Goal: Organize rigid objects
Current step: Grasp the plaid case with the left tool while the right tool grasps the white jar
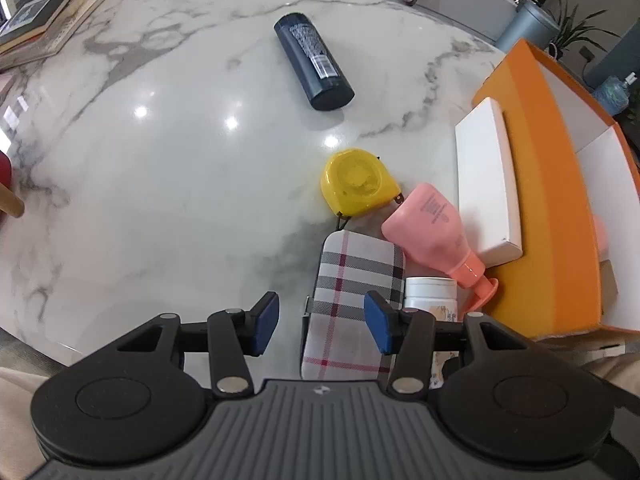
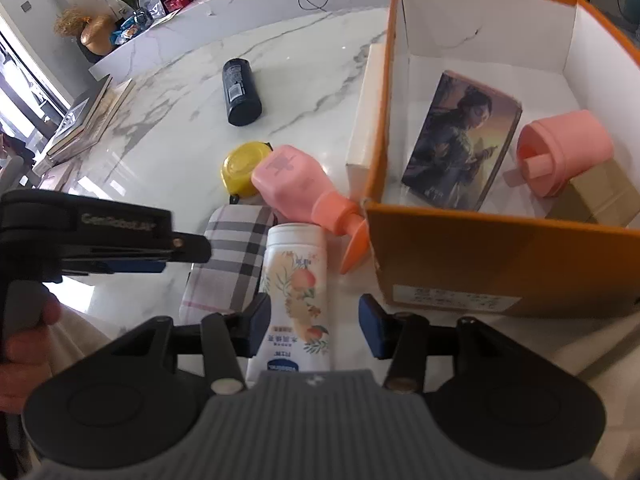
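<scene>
My right fingers (image 2: 258,322) spread, straddling white bottle (image 2: 294,280) lying beside orange box (image 2: 480,248), ready to pinch. Left gripper (image 1: 322,322) spread over plaid case (image 1: 352,280), nothing held.

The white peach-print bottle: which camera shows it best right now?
The right wrist view. The white peach-print bottle lies there lengthwise between the right gripper fingers, label readable. The left wrist view shows only its cap end, the rest hidden behind that gripper's finger.
</scene>
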The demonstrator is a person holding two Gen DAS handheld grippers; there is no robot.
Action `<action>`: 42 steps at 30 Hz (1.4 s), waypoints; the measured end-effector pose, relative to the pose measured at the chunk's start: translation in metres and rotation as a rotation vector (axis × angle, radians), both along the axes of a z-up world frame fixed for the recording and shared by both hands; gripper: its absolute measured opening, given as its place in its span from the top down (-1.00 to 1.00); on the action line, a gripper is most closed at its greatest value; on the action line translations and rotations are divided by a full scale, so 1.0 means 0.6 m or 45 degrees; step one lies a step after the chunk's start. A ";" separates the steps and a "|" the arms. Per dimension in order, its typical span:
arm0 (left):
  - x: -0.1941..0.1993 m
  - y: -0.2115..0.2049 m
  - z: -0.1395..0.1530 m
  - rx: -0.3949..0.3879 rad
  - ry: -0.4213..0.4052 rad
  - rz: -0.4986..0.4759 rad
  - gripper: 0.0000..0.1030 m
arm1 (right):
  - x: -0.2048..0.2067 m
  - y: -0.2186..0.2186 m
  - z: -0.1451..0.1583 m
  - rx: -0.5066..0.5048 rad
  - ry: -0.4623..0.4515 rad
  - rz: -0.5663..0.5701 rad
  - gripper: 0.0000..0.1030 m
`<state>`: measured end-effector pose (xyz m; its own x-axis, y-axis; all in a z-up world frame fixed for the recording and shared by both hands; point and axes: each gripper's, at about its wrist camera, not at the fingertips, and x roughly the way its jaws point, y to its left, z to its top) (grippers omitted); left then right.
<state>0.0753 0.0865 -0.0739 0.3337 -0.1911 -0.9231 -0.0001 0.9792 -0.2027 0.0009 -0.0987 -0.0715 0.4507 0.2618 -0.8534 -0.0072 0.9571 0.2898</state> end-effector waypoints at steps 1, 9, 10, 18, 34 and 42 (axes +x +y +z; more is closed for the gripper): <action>0.001 -0.003 -0.003 0.004 0.006 0.007 -0.13 | 0.001 0.001 -0.003 0.013 0.004 0.002 0.03; 0.010 -0.030 -0.024 0.019 0.032 -0.052 -0.23 | 0.015 0.009 -0.024 0.021 0.023 0.014 0.04; 0.011 -0.035 -0.026 0.028 0.033 -0.069 -0.29 | 0.017 0.010 -0.027 0.024 0.028 0.016 0.04; 0.009 -0.075 -0.039 0.148 0.030 -0.198 -0.50 | 0.027 0.026 -0.035 0.007 0.030 0.077 0.04; 0.013 -0.101 -0.056 0.263 0.066 -0.263 -0.51 | 0.034 0.054 -0.038 -0.122 -0.006 0.195 0.02; 0.010 -0.097 -0.049 0.244 0.063 -0.239 -0.49 | 0.030 0.047 -0.035 -0.087 0.005 0.207 0.06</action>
